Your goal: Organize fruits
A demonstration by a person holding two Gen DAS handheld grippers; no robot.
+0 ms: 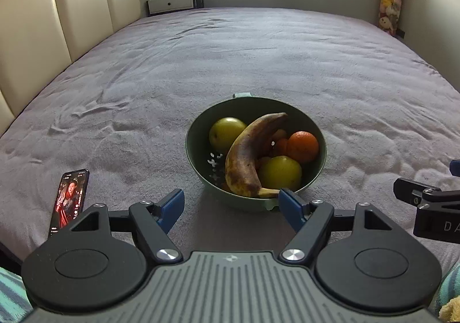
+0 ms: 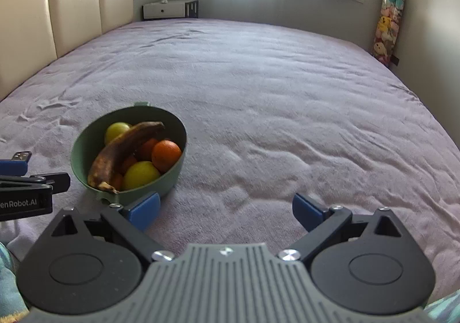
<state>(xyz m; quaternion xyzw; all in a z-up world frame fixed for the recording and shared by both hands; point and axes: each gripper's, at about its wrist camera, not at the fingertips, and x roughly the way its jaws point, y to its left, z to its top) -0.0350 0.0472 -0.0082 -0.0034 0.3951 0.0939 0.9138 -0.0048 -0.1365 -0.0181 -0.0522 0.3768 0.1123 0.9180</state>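
A green bowl (image 1: 316, 170) sits on the bed and holds a browned banana (image 1: 247, 156), two yellow-green fruits (image 1: 225, 133) (image 1: 280, 173) and an orange (image 1: 303, 146), with more orange fruit under the banana. My left gripper (image 1: 231, 205) is open and empty just in front of the bowl. In the right wrist view the bowl (image 2: 172, 173) lies to the front left with the banana (image 2: 120, 153) and orange (image 2: 166, 155) in it. My right gripper (image 2: 225, 212) is open and empty, to the right of the bowl over the bedspread.
The grey-purple bedspread (image 1: 258, 64) covers a large bed. A phone (image 1: 69, 199) with a lit screen lies at the front left. A cream headboard (image 1: 57, 15) runs along the left. A white nightstand (image 1: 172, 2) and a hanging toy holder (image 1: 391, 1) stand at the back.
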